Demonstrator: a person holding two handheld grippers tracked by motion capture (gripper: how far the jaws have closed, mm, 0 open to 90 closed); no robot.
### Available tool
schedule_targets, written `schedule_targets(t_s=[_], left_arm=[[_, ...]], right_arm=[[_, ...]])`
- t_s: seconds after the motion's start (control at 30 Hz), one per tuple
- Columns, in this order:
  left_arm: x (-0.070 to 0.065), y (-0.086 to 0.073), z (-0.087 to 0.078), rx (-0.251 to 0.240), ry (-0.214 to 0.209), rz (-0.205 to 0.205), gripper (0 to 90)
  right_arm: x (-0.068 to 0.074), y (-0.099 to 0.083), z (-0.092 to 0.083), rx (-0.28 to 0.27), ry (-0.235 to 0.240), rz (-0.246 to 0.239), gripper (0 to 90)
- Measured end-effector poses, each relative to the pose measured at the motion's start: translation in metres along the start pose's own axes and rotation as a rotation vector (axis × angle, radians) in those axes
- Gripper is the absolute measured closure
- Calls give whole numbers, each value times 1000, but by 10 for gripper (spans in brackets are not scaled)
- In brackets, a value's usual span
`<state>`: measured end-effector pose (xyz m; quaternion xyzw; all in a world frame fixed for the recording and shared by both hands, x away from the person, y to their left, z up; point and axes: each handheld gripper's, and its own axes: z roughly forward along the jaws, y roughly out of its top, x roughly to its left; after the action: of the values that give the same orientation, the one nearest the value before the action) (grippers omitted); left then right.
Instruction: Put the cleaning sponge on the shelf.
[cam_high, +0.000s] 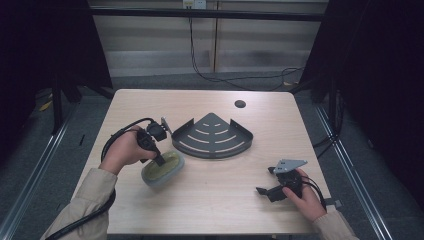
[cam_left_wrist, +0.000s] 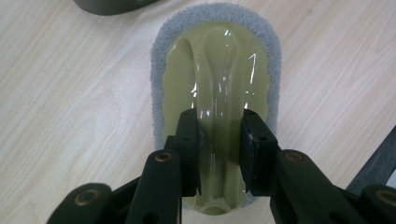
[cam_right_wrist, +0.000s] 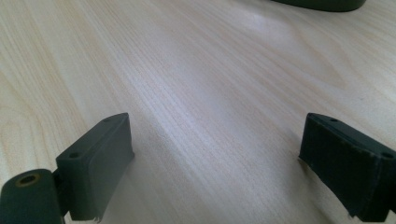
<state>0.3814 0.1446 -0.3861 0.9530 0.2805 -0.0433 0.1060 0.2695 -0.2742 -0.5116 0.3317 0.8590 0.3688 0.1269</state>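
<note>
Lab: black curtains (cam_high: 45, 45), floor rails (cam_high: 35, 165), trailing cables (cam_high: 235, 75).

Right gripper (cam_right_wrist: 224, 163) spread wide over bare table (cam_right_wrist: 210, 84)

Pale wood table (cam_high: 210, 200), dark round hole (cam_high: 240, 104) near its far edge, black cables (cam_high: 225, 79) on the floor beyond

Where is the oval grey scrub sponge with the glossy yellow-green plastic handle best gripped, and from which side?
By the raised yellow-green plastic handle ridge running along the top of the oval grey scrub sponge, coming from above with one jaw on each long flank. The ridge is narrow and stands proud of the wide, soft pad. The left gripper is already closed across it that way; the right gripper is open over the wooden table.
</note>
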Motion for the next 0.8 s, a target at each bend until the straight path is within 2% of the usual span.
schedule_targets(t_s=[0.6, 0.8], left_arm=[[8, 19, -14, -65, 18, -43, 713], [9, 27, -17, -56, 21, -48, 713]], right_arm=[[0, 0, 0, -1, 0, -1, 89], [0, 0, 0, 0, 0, 0, 89]])
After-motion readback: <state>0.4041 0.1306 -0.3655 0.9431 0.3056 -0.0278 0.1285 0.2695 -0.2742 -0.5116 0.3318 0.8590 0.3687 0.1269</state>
